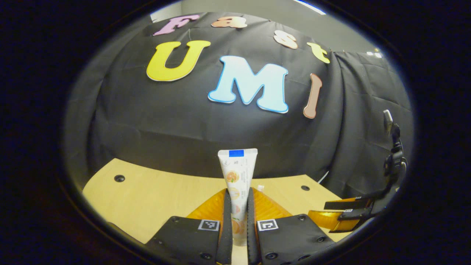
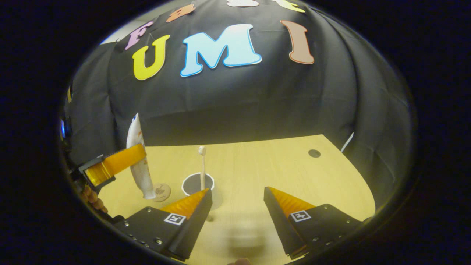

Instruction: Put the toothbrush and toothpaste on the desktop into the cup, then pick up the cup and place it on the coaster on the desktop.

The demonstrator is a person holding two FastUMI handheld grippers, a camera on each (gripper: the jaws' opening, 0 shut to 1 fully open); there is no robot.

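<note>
The left tongs (image 1: 239, 221) are pinching the toothpaste tube (image 1: 237, 176) upright, cap down, beside the cup (image 2: 198, 184) already holding the toothbrush (image 2: 202, 165); the right tongs (image 2: 237, 206) are hanging spread.

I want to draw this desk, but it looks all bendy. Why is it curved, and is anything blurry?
In the right gripper view the fisheye lens bows the desk's far edge into a curve, and a soft, smeared shadow lies between the right hand-held gripper's open fingers. In the left gripper view the toothpaste held upright by the left hand-held gripper looks sharp, while the desk edge bends the same way.
</note>
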